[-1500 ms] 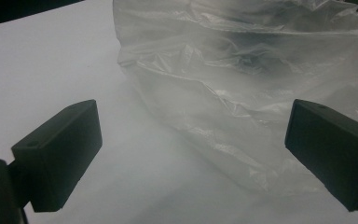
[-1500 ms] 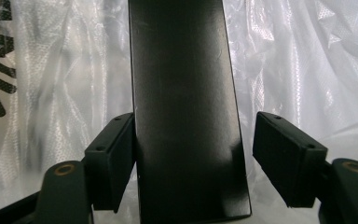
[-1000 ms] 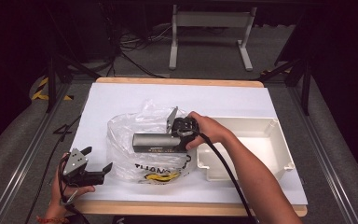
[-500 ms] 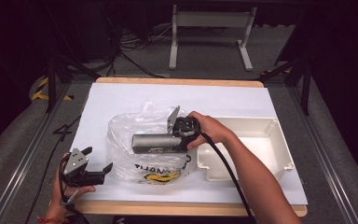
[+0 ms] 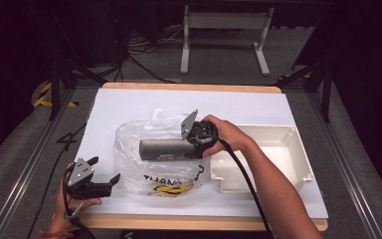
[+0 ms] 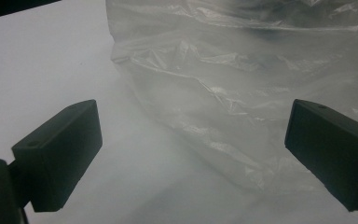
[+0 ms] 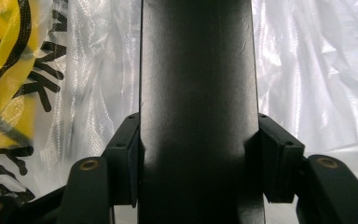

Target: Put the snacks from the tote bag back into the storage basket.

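A clear plastic bag (image 5: pixel 154 130) with black and yellow print lies crumpled on the white table (image 5: pixel 129 102). My right gripper (image 5: pixel 188 148) is shut on one end of a long dark grey bar (image 5: pixel 161 148), which lies level over the bag. Whether the bar is inside the bag's mouth I cannot tell. In the right gripper view, both pads of the right gripper (image 7: pixel 198 154) press the sides of the bar (image 7: pixel 196 70), with bag plastic (image 7: pixel 307 70) behind. My left gripper (image 5: pixel 104 170) stands open at the bag's near left edge. Between the left gripper's (image 6: pixel 193 154) jaws lies the edge of the bag (image 6: pixel 242 93), untouched.
A white tray (image 5: pixel 278 133) sits on the table to the right of the bag, close to the right hand. A metal stand (image 5: pixel 224 22) rises on the floor beyond the table. Cables trail from both grippers toward the near edge.
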`<state>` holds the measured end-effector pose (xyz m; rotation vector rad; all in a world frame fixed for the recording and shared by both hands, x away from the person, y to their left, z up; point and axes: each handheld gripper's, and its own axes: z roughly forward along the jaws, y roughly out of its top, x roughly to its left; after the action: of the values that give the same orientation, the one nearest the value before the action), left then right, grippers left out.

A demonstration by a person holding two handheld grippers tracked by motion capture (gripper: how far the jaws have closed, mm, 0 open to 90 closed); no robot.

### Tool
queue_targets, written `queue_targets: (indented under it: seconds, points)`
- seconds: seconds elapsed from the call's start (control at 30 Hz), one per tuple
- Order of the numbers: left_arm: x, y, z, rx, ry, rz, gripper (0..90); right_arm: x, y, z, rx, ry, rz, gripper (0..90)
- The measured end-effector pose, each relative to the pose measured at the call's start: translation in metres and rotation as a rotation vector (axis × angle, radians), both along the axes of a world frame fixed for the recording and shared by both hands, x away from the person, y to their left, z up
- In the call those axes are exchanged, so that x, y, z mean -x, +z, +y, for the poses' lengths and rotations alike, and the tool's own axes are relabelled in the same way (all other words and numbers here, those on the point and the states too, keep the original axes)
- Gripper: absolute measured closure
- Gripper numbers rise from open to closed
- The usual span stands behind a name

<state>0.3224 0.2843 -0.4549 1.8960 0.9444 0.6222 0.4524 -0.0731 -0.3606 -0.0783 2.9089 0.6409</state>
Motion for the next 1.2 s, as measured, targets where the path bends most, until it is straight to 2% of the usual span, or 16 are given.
queue_targets:
  seconds: [0.1,0.27,0.4,0.83,1.2]
  points:
    - [0.0,0.0,0.001,0.002,0.003,0.0,4.7,0.0,0.002,-0.001,-0.003,0.005,-0.002,42.7]
    - [0.0,0.0,0.001,0.007,0.006,-0.003,4.6,0.005,0.008,-0.001,-0.036,0.019,-0.005,42.7]
    - [0.001,0.001,0.001,0.01,0.005,-0.003,4.7,0.007,0.014,-0.001,-0.037,0.021,-0.027,42.6]
    - [0.001,0.001,0.002,0.01,0.005,-0.007,4.6,0.012,0.026,-0.006,-0.05,0.027,-0.041,42.6]
    - [0.001,0.001,0.001,0.012,0.006,-0.008,4.6,0.016,0.04,-0.017,-0.072,0.021,-0.059,42.7]
